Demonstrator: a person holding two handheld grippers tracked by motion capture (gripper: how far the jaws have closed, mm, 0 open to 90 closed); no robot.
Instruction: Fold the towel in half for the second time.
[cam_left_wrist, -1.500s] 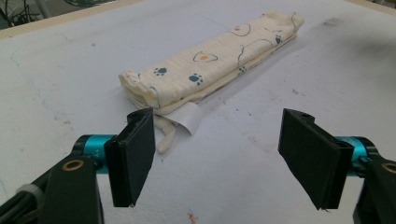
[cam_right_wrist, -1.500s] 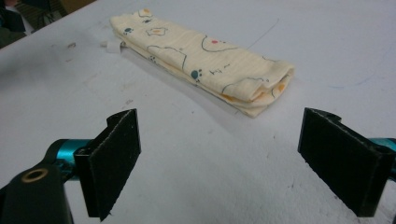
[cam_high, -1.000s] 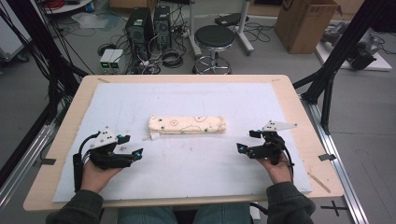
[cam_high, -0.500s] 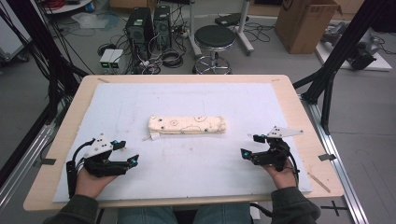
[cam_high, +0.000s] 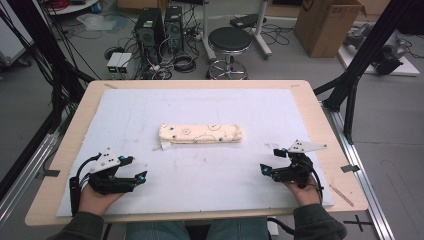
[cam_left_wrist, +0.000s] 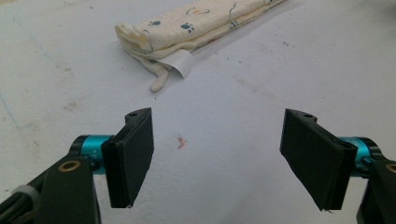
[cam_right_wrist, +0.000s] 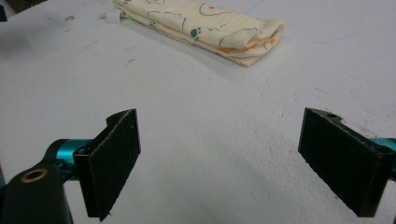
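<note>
A folded cream cloth (cam_high: 201, 134) with small printed animals and paw marks lies lengthwise in the middle of the white mat (cam_high: 200, 105). Its near end with a white label (cam_left_wrist: 180, 61) lies ahead of my left gripper (cam_left_wrist: 224, 161), whose jaws stand wide apart with nothing between them. In the high view my left gripper (cam_high: 139, 171) rests at the front left of the mat, well short of the cloth. My right gripper (cam_high: 270, 162) sits at the front right, open and holding nothing. The cloth's other end (cam_right_wrist: 243, 39) lies beyond my right gripper (cam_right_wrist: 233, 163).
The mat covers a wooden table (cam_high: 320, 120) with bare wood along its edges. Beyond the table stand a black stool (cam_high: 229, 40), computer towers (cam_high: 160, 25), cables and a cardboard box (cam_high: 327, 22). Black frame poles (cam_high: 360, 60) rise at both sides.
Both grippers have drawn back toward the table's front edge, away from the cloth. The cloth has not moved.
</note>
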